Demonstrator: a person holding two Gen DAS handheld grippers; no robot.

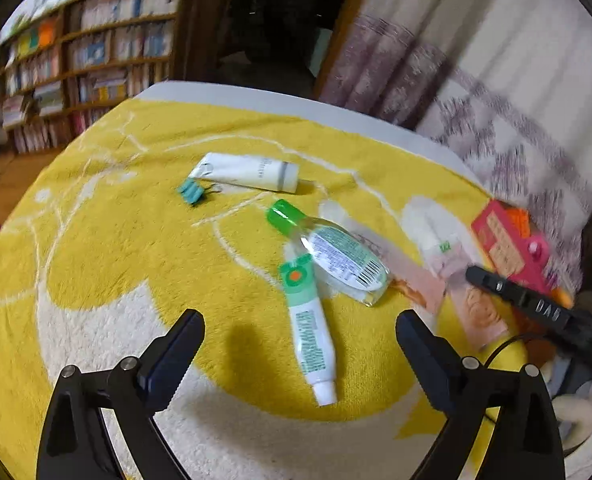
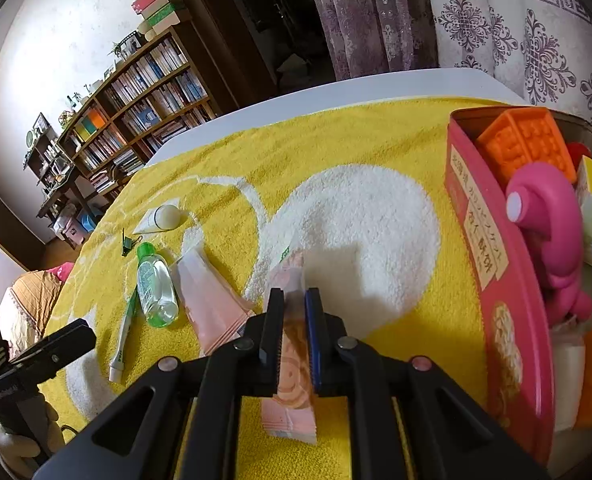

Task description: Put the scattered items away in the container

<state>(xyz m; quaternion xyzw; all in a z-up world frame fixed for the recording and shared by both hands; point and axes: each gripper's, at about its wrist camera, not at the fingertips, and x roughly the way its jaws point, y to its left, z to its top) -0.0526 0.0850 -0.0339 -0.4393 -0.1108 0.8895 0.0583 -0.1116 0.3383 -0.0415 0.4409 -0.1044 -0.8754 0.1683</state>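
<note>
Right tool [image 2: 294,340] clamped on pink packet [image 2: 292,384], red tin [image 2: 492,264] just right (left tool [image 1: 300,344] gaping, empty).

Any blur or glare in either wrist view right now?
Left wrist: motion-smeared, worst toward the curtain and red tin; small glare spot on the clear bottle. Right wrist: sharp, with the pink packet throwing a soft shadow on the towel. Both show fisheye bending and dark corners.
</note>
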